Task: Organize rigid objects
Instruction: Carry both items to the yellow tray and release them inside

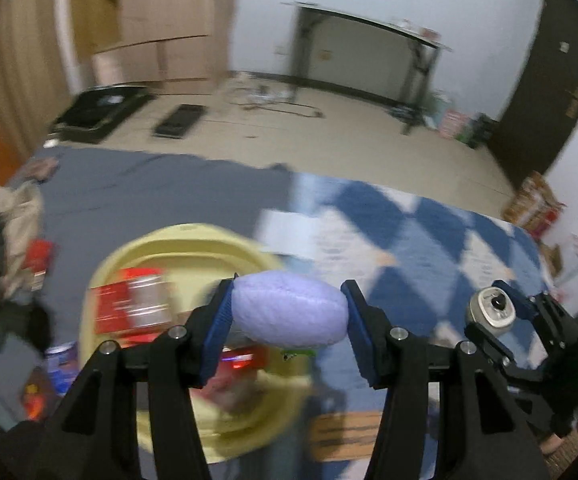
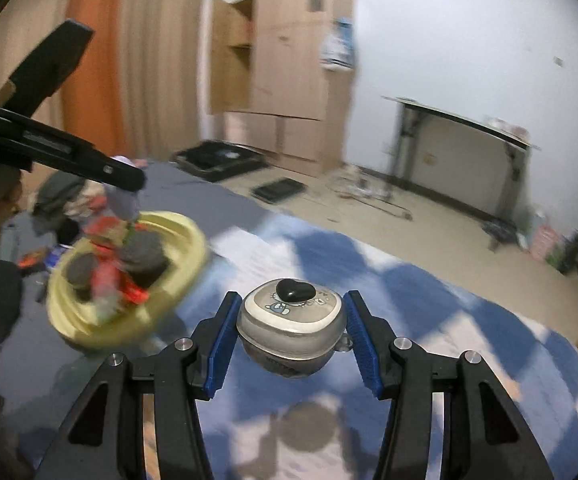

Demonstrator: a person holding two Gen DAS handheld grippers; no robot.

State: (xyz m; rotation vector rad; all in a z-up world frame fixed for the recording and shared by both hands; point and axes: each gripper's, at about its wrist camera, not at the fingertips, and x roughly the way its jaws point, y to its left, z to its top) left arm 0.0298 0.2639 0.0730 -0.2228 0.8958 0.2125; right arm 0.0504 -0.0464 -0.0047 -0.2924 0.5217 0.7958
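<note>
My left gripper (image 1: 287,312) is shut on a lilac egg-shaped object (image 1: 289,310) and holds it above the right edge of a yellow basin (image 1: 177,236). The basin holds red packets (image 1: 129,304) and dark round items (image 2: 143,258). My right gripper (image 2: 289,326) is shut on a small grey lidded pot (image 2: 292,330) with a black heart knob, held above the blue and white blanket (image 2: 429,300). The right gripper with the pot also shows in the left wrist view (image 1: 493,312). The left gripper shows over the basin in the right wrist view (image 2: 123,184).
The basin (image 2: 129,332) rests on a bed with a grey sheet (image 1: 149,192). Clothes and small packets lie at the bed's left side (image 1: 13,248). A wooden board (image 1: 345,436) lies on the blanket near me. Beyond the bed are the floor, a wardrobe (image 2: 289,80) and a desk (image 1: 369,56).
</note>
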